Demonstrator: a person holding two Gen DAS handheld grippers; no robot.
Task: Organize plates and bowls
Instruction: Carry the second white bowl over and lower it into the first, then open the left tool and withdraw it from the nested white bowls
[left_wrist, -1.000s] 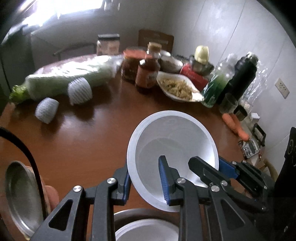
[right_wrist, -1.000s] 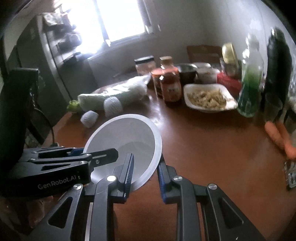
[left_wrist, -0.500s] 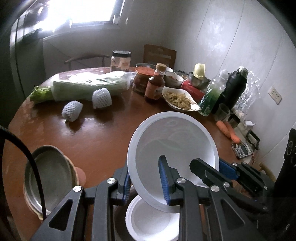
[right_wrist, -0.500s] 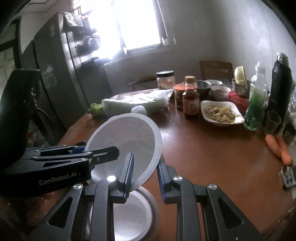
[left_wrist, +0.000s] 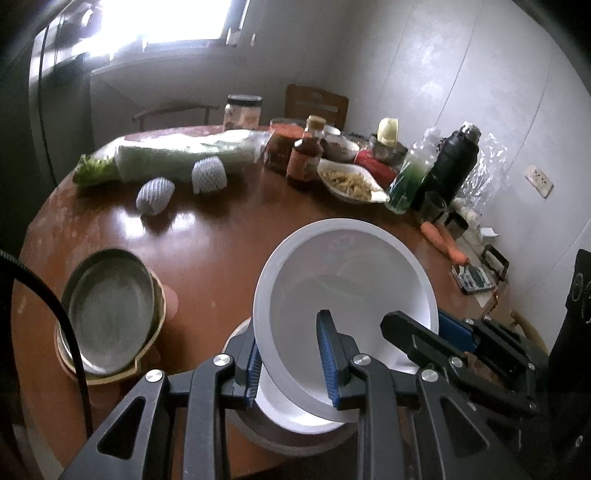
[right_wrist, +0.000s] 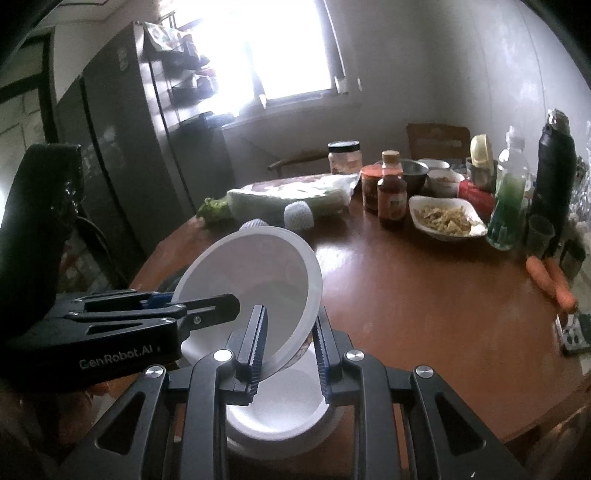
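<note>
A white bowl (left_wrist: 351, 280) (right_wrist: 251, 273) hangs tilted above the near edge of the round wooden table (left_wrist: 221, 251). My left gripper (left_wrist: 290, 347) is shut on the bowl's near rim. The right gripper (right_wrist: 290, 317) is shut on the rim at the bowl's other side. Each gripper also shows in the other's view, the right gripper (left_wrist: 424, 332) on the right and the left gripper (right_wrist: 207, 310) on the left. Directly beneath sits a second white bowl (left_wrist: 295, 421) (right_wrist: 280, 413) nested in a grey bowl. A metal plate (left_wrist: 107, 314) lies in a tan dish at the left.
At the back of the table lie a wrapped cabbage (left_wrist: 184, 158), two foam-netted fruits (left_wrist: 155, 190), jars, a sauce bottle (left_wrist: 308, 155), a dish of food (left_wrist: 349, 181), a green bottle (left_wrist: 410, 177) and a black flask (left_wrist: 450, 162). Carrots (left_wrist: 441, 240) lie at the right. A fridge (right_wrist: 122, 147) stands left.
Both grippers have drawn back toward the near table edge and risen a little with the white bowl. The stacked bowls beneath and the metal plate at the left have come into fuller view.
</note>
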